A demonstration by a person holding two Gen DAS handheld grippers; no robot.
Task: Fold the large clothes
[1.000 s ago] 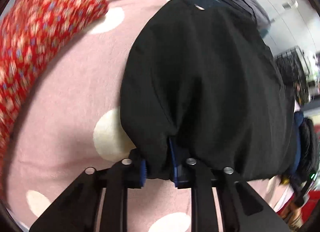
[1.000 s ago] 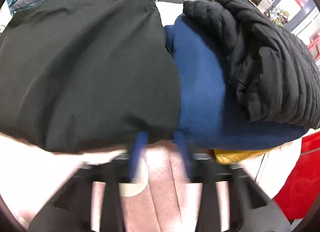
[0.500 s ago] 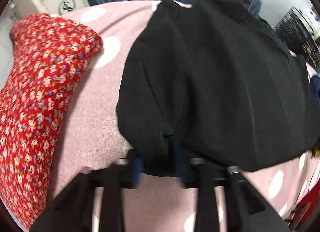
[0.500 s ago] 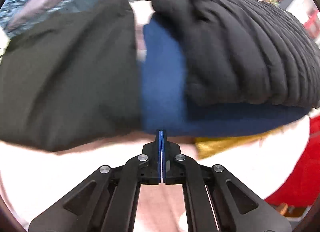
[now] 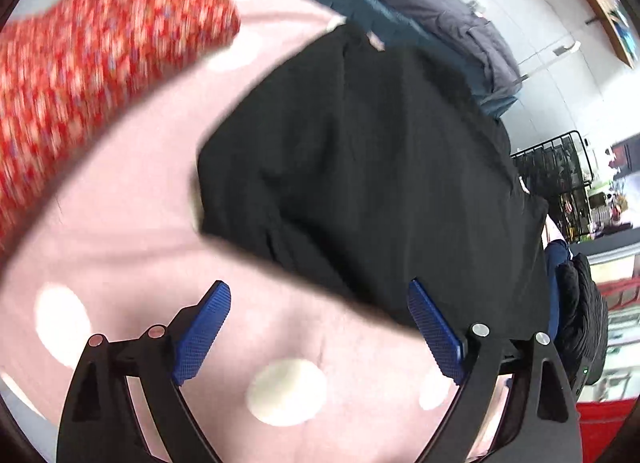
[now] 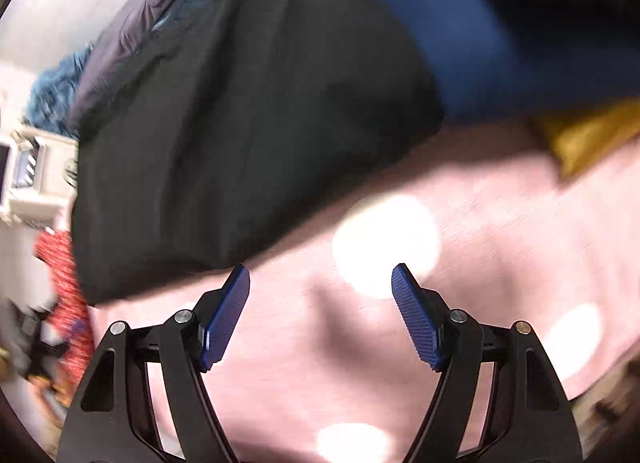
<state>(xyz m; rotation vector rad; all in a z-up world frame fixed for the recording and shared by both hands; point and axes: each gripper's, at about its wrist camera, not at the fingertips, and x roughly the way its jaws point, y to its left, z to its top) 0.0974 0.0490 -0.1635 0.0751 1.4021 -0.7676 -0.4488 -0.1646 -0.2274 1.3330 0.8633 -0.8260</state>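
On the pink dotted blanket point(image 5: 132, 263) lies the black garment point(image 5: 380, 183), folded into a compact block. Beside its near edge, the left gripper point(image 5: 320, 327) and right gripper point(image 6: 320, 315) have just been opening and stand empty; probably only stacking remains.

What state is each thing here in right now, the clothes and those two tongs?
Black garment: folded, flat on the pink spread, held by neither tongs.
Left tongs: open, just been opening, nothing between them.
Right tongs: open, just been opening, nothing between them.
Red floral cloth: bunched beside the garment.
Blue garment: in the pile on the other side.
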